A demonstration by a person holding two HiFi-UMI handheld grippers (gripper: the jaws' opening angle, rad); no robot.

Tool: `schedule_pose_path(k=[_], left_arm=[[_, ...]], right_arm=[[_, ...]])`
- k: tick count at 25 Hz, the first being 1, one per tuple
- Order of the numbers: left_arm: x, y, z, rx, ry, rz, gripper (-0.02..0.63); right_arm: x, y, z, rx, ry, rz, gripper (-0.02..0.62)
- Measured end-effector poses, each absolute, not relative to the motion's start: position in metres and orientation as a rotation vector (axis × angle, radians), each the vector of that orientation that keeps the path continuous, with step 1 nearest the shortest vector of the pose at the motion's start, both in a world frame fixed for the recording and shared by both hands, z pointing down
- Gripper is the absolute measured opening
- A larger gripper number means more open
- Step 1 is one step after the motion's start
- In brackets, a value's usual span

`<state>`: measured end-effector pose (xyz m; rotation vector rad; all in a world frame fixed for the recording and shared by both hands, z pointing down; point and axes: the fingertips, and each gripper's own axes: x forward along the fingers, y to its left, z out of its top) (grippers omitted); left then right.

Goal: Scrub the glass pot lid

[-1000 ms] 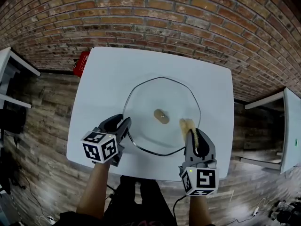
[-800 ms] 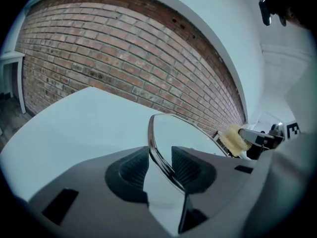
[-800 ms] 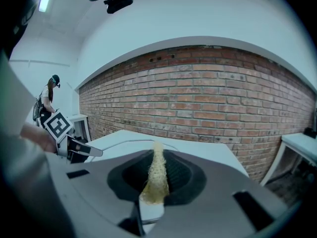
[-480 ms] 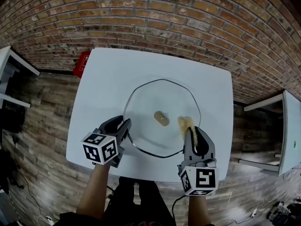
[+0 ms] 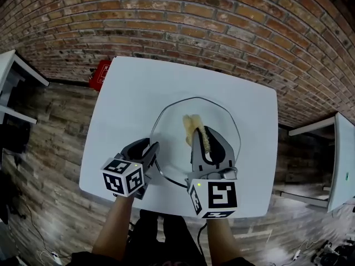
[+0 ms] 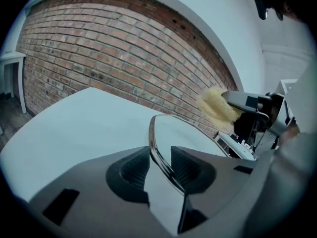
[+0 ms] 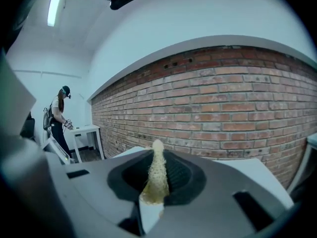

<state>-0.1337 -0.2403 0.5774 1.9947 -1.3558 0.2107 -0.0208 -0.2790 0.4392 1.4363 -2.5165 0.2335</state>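
The glass pot lid [image 5: 173, 118] lies on the white table [image 5: 130, 93]. My left gripper [image 5: 148, 152] is at its front-left rim. In the left gripper view the metal rim [image 6: 152, 138] runs between the pads, and the jaws of the left gripper [image 6: 161, 166] are closing on it. My right gripper [image 5: 207, 139] hangs over the lid's middle, shut on a yellow scrub sponge [image 5: 193, 127] that sticks out ahead of the fingers. The sponge [image 7: 157, 175] stands pinched between the pads of the right gripper [image 7: 157, 185]. That gripper hides the lid's knob.
A brick wall [image 5: 222, 26] runs behind the table. A red object [image 5: 100, 73] sits on the wooden floor at the table's back left. Other white tables [image 5: 344, 159] stand to either side. A person [image 7: 60, 114] stands at a far table in the right gripper view.
My right gripper with the sponge has moved left and up, from the lid's front-right edge to over its middle, covering the knob. The left gripper has stayed at the rim.
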Motion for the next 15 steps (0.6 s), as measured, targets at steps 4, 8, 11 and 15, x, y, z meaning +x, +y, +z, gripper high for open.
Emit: schedule_pose_path(k=[4,8,11,15], left_arm=[[-0.135,-0.242,0.578,1.995,-1.356,0.218,0.138],[-0.134,-0.244,0.578,1.996,-1.357,0.225,0.137],[-0.136,-0.246,0.577,1.995,-1.36,0.228,0.134],[-0.137,-0.249,0.577,1.996,-1.365,0.244,0.132]], right_arm=[[-0.061,-0.288,0.452,1.349,-2.553,0.304,0.058],[-0.083,-0.296,0.472,1.275,-2.535,0.331,0.058],[-0.089,-0.301,0.489,1.246,-2.49,0.354,0.058],[-0.093,-0.305,0.507,1.211,-2.447,0.345,0.058]])
